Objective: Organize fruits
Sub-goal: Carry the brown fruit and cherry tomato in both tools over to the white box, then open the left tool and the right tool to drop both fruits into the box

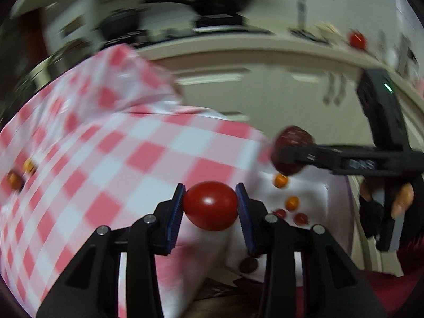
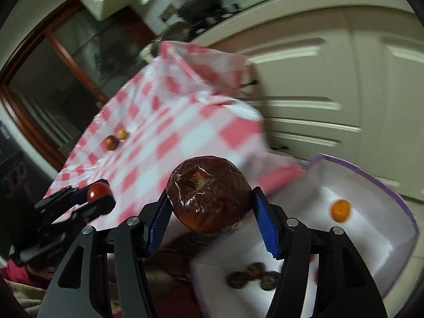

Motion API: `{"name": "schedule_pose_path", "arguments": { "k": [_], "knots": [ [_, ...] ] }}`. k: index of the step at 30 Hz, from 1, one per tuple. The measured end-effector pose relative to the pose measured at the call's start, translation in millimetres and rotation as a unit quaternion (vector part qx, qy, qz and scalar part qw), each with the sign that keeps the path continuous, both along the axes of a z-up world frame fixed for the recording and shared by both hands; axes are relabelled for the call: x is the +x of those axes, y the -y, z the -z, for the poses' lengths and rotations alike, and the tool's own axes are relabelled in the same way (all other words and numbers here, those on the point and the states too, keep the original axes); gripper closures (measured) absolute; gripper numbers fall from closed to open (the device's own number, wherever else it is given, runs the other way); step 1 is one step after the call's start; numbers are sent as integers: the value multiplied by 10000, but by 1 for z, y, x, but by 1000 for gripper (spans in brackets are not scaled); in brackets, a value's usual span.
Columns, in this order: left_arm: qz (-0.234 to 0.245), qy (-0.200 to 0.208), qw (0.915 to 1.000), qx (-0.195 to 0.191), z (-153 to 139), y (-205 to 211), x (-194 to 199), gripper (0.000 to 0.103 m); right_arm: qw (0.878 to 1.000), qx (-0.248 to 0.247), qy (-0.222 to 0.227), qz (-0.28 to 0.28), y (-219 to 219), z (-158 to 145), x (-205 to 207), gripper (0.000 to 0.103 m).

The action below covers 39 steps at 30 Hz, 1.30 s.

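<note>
The left gripper (image 1: 210, 205) has its blue-padded jaws pinching a small, glossy red cherry tomato (image 1: 210, 206), held clear above the pink-and-white checked plastic cloth (image 1: 127, 143) that covers the desk. Just to its right, the right gripper (image 2: 212, 201) has its jaws pressed against the sides of a large, dark red, wrinkled apple wrapped in clear film (image 2: 209, 194), stem end facing the camera. From the left wrist view that apple (image 1: 291, 149) hangs over the edge of a white tray with a purple rim (image 1: 341, 212), and a hand (image 1: 402, 198) grips the black handle below.

Inside the tray lie several small fruits: two round orange ones (image 1: 281, 180), two small red ones (image 1: 301, 218), and a dark brown wrinkled one (image 1: 248, 265) near the closer edge. The right wrist view shows one orange fruit (image 2: 340, 210) near the tray's far wall (image 2: 397, 198) and a cluster of dark brown wrinkled fruits (image 2: 251, 275) at the near side.

Well apart from the tray, toward the far left of the cloth, two small fruits sit touching or nearly so: a reddish-brown one (image 2: 111, 142) and a yellowish one (image 2: 122, 133). Both views are blurred. Cream cabinet doors (image 2: 331, 79) stand behind the desk.
</note>
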<state>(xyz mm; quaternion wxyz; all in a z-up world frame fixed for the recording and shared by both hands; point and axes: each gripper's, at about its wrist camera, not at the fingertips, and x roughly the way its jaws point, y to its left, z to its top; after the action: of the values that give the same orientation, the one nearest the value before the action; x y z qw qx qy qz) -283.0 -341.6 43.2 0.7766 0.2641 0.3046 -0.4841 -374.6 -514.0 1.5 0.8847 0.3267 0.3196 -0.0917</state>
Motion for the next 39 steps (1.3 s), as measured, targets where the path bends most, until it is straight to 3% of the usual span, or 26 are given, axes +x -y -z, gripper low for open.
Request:
{"name": "schedule_pose_path", "arguments": {
  "k": [6,10,15,21,29,33,35,36,37,38,39],
  "knots": [
    [890,45,9923,855,51,46,-39,64,9929,-270,-1120,300,22,43,-11,44],
    [1377,-81,9793,1481,96,71,-53,64,9791,-243,-1957,492,40,81,-15,44],
    [1987,-305,9560,2137,147,95,-67,64,9574,-470,-2785,606,57,117,-13,44],
    [2406,-369,9361,2538,185,101,-87,64,9255,-782,-3669,514,62,154,-13,44],
    [2882,-452,9158,2762,208,102,-109,64,9042,-829,-4181,276,51,180,-12,46],
    [2886,-548,9135,2815,212,103,-107,63,9014,-839,-4237,302,53,180,-11,49],
    [2889,-567,9132,2817,213,104,-105,61,8969,-802,-4337,323,54,182,-11,44],
    [2894,-550,9145,2775,211,104,-104,58,8974,-774,-4331,335,55,181,-12,44],
    [2886,-516,9166,2720,208,104,-102,44,9000,-712,-4288,330,55,178,-13,44],
    [2819,-403,9243,2540,200,103,-99,34,9016,-696,-4256,337,55,173,-14,43],
    [2757,-297,9310,2372,191,101,-97,31,9035,-741,-4205,372,55,165,-14,42]
  ]
}}
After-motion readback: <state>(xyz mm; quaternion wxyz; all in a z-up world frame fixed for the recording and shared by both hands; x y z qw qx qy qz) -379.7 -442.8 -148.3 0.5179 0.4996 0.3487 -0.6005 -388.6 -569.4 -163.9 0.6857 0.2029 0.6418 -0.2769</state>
